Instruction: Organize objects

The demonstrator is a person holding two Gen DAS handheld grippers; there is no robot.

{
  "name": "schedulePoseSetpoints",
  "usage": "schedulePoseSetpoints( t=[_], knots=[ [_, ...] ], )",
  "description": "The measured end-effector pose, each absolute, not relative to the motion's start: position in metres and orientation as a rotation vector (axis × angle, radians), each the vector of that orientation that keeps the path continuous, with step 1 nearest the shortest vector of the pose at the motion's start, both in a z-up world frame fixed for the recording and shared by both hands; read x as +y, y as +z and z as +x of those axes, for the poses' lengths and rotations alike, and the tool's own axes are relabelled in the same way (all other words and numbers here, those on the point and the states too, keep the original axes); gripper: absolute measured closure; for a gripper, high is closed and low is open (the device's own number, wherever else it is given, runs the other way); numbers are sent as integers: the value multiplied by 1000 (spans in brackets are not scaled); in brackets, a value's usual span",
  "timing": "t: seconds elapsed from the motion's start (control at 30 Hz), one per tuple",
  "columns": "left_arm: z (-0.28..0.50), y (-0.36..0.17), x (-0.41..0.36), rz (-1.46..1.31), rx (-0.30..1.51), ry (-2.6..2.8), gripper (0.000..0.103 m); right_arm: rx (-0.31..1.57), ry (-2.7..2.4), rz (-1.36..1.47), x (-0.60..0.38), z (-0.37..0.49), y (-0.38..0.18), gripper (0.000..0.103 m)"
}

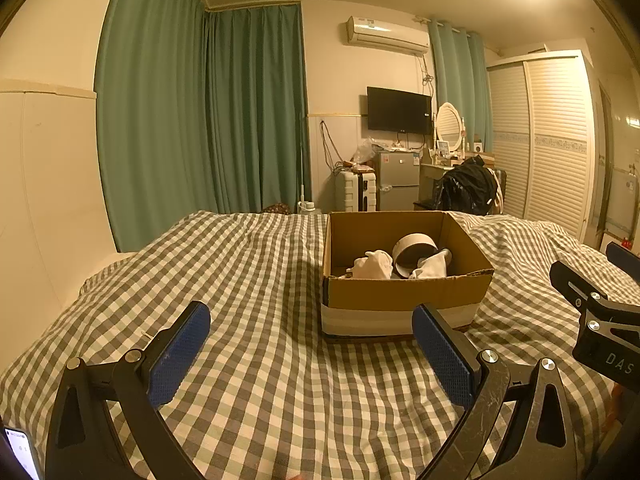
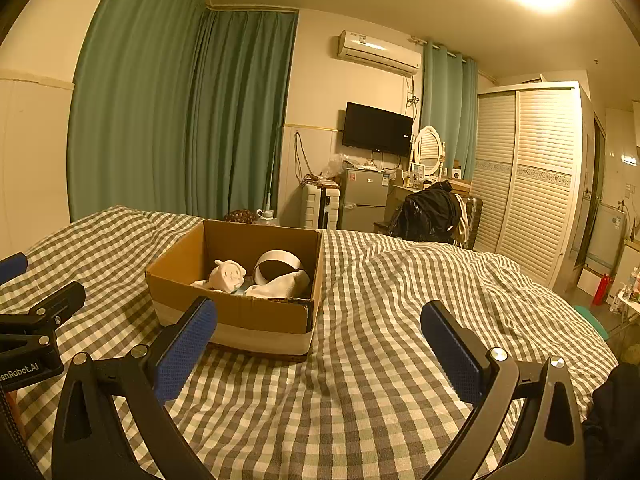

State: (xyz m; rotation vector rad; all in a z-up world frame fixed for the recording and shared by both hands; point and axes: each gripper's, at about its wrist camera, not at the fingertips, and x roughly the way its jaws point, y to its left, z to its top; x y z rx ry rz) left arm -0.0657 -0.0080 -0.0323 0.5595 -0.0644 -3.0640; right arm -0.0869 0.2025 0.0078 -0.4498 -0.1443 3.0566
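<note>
A: Where's the box (image 1: 404,292)?

B: On the bed (image 1: 256,280), on the checked cover, open at the top. From the left wrist it sits just past the right pad; from the right wrist it lies to the left, behind the left pad.

A: What's in it?

B: A white toy (image 2: 228,275) on the left, a white band (image 2: 279,265) with a dark inside at the far right, and a white sock (image 2: 276,286) near the front wall, touching the band. There's something pale under them I can't make out.

A: And the tongs?

B: The left tongs (image 1: 311,354) are released, blue pads spread wide over the cover, holding nothing. The right tongs (image 2: 319,356) are the same: wide apart and bare. Both hover near the box, not touching it.

A: Anything behind?

B: Green curtains (image 1: 200,120) far left, a TV (image 1: 399,110) on the far wall, a wardrobe (image 1: 556,140) on the right.
</note>
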Motion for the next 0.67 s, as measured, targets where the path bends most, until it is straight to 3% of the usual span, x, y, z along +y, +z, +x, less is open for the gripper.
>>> schedulePoseSetpoints(
  t=[0.67],
  knots=[
    [-66,-33,-10,553,-62,-3068,0,-148,3056,-461,205,-87,5,1]
  ],
)
